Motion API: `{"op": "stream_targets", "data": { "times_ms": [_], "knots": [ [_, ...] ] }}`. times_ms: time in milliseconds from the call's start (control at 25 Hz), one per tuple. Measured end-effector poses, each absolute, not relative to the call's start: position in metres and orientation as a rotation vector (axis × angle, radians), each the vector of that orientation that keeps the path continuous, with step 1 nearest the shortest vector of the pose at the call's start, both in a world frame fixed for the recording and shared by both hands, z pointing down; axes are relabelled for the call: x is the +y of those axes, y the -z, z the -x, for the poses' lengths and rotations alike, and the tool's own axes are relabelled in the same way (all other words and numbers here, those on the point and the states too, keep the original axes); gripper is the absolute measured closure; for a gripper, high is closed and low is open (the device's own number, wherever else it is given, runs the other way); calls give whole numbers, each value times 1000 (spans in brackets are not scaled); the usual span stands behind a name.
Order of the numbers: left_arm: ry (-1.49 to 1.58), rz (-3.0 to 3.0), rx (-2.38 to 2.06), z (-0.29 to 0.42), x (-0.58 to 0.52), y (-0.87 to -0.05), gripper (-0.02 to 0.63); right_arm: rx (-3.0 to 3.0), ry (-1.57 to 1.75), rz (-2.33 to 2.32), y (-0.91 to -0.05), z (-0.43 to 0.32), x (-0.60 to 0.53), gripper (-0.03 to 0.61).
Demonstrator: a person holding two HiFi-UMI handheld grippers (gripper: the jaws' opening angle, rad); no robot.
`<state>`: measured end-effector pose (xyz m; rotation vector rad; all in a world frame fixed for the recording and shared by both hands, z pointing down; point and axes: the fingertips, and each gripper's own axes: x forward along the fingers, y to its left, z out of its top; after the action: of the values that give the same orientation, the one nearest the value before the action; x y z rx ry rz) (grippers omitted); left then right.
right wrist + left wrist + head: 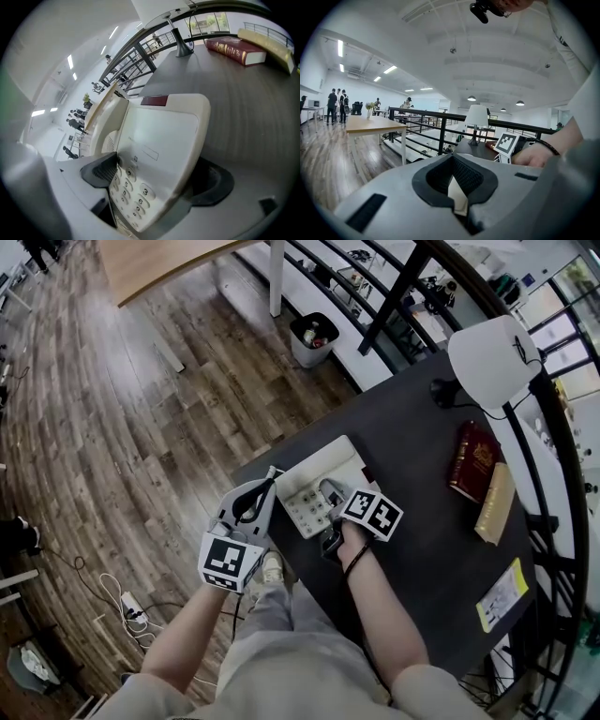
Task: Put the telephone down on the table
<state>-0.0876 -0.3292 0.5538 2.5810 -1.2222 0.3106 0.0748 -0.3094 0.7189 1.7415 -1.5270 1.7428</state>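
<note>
Head view looks steeply down on the surface (422, 474); right gripper view skims it closely, sharing the phone (159, 136); left faces outward, level.

The only print that can be read is on the telephone (159, 136): its keypad (133, 194) shows the digits 3, 6, 5 and 8. The gilt stamping on the red book (236, 49) and the print on the yellow label (502, 594) on the bench (422, 474) are too small to read.
</note>
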Motion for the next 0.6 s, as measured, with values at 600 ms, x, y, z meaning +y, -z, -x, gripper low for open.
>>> {"op": "stream_targets", "data": {
  "times_ms": [600],
  "knots": [
    [-351, -2582, -1196, 81, -320, -553, 610, -1576, -1639, -1774, -688, -89, -299, 132]
  ]
}}
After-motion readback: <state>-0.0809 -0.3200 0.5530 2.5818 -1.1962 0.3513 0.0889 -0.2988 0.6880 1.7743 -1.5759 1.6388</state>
